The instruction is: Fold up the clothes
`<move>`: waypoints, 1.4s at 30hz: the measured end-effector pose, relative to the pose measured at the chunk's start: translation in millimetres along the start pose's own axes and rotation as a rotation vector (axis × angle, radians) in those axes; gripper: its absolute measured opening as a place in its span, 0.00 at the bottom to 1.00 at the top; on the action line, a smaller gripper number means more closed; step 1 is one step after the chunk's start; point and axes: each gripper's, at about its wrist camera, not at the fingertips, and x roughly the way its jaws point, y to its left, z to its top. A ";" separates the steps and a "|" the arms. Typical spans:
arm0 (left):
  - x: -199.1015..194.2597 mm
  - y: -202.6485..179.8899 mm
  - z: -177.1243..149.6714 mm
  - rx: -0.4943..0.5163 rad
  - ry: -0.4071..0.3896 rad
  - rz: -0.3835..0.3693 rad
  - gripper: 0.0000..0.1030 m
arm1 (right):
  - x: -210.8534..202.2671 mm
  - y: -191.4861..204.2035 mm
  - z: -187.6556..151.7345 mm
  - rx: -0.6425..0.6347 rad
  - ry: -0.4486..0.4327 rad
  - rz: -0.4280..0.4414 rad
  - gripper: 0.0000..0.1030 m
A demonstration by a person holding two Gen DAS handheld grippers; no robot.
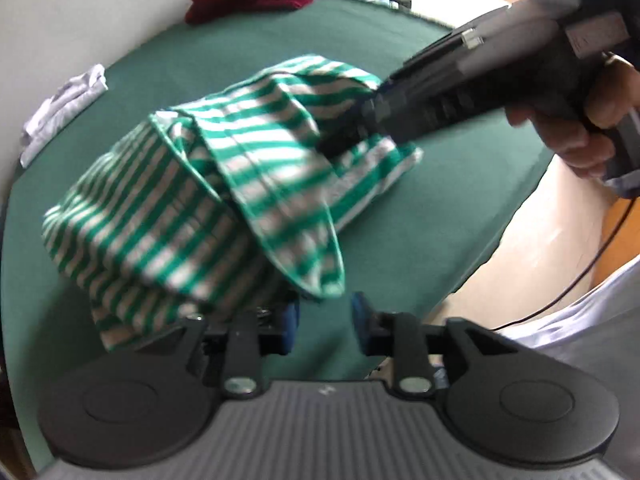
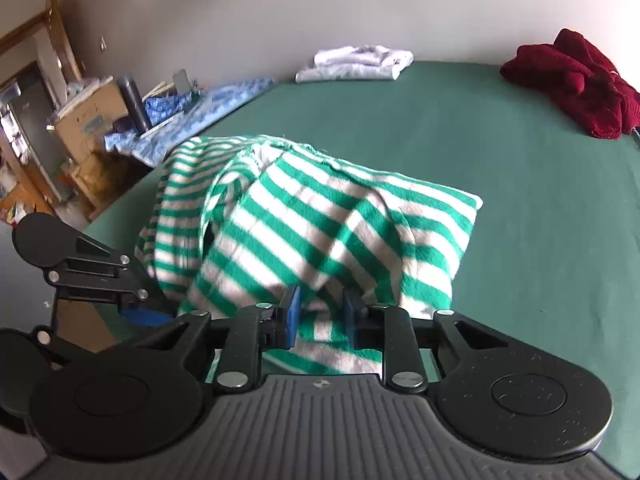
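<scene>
A green-and-white striped garment [image 1: 224, 192] lies bunched and partly folded on the green table [image 1: 460, 184]. My left gripper [image 1: 325, 320] sits at its near edge, open, with bare table showing between the blue pads and a flap of cloth draped over the left finger. In the right wrist view the striped garment [image 2: 320, 220] fills the middle. My right gripper [image 2: 322, 316] is open with a fold of the cloth lying loosely between its pads. From the left wrist view the right gripper [image 1: 332, 146], held by a hand [image 1: 580, 132], pokes into the garment's far side, tips hidden.
A dark red knitted garment [image 2: 576, 80] lies crumpled at the table's far corner. Folded white clothes [image 2: 360, 62] rest at the far edge by the wall. A blue patterned cloth [image 2: 208, 108], boxes and clutter sit beyond the table's left side. A black cable [image 1: 592, 264] hangs off the near side.
</scene>
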 end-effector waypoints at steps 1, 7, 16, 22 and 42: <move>-12.3 0.1 -0.7 0.001 -0.024 0.004 0.37 | -7.1 -2.7 4.8 0.022 -0.023 0.004 0.23; -63.7 52.1 -1.0 -0.068 -0.143 0.126 0.68 | -27.4 16.6 38.5 0.035 -0.174 0.176 0.26; -16.0 176.3 -18.5 -0.423 -0.172 0.044 0.77 | 63.7 53.3 37.7 0.061 -0.025 0.089 0.20; 25.9 218.6 -20.1 -0.518 -0.168 -0.192 0.62 | 32.9 51.2 39.3 0.154 -0.048 0.192 0.05; 18.9 218.9 -28.6 -0.322 -0.074 -0.389 0.07 | 26.9 64.3 -1.2 0.237 0.108 0.029 0.07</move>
